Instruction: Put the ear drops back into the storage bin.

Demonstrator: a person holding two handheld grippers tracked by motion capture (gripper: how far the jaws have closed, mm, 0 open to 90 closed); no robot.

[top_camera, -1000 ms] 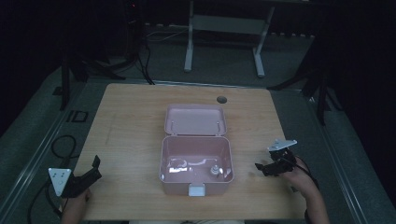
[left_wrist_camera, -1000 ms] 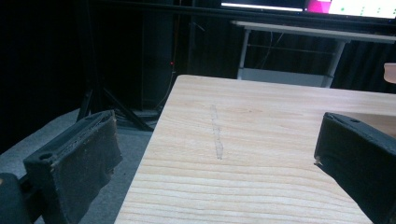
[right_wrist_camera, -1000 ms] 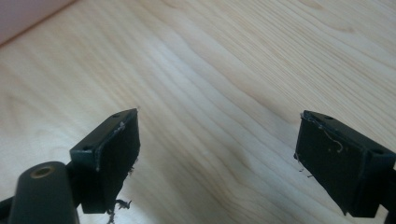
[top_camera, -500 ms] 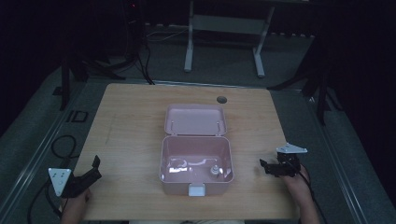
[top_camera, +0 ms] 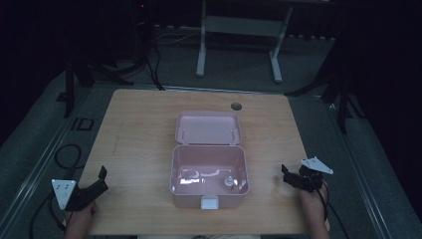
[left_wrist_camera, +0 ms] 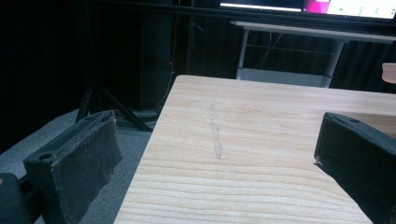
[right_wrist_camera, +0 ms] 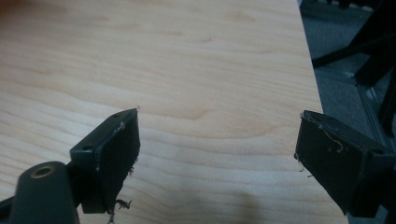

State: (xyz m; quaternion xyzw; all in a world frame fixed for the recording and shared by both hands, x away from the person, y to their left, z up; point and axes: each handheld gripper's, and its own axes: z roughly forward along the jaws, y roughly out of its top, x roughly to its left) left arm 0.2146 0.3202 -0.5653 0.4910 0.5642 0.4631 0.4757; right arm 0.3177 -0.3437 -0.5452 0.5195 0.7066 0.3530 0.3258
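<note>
Pink box (top_camera: 209,172) sits open at the middle of the tabletop (top_camera: 139,129), lid laid back toward the far edge. Inside, we see one small metal piece (top_camera: 229,181) near its right wall. We judge the placing done, closing left. Our left gripper (top_camera: 97,185) and right gripper (top_camera: 291,177) rest released, empty, near the front corners.
</note>
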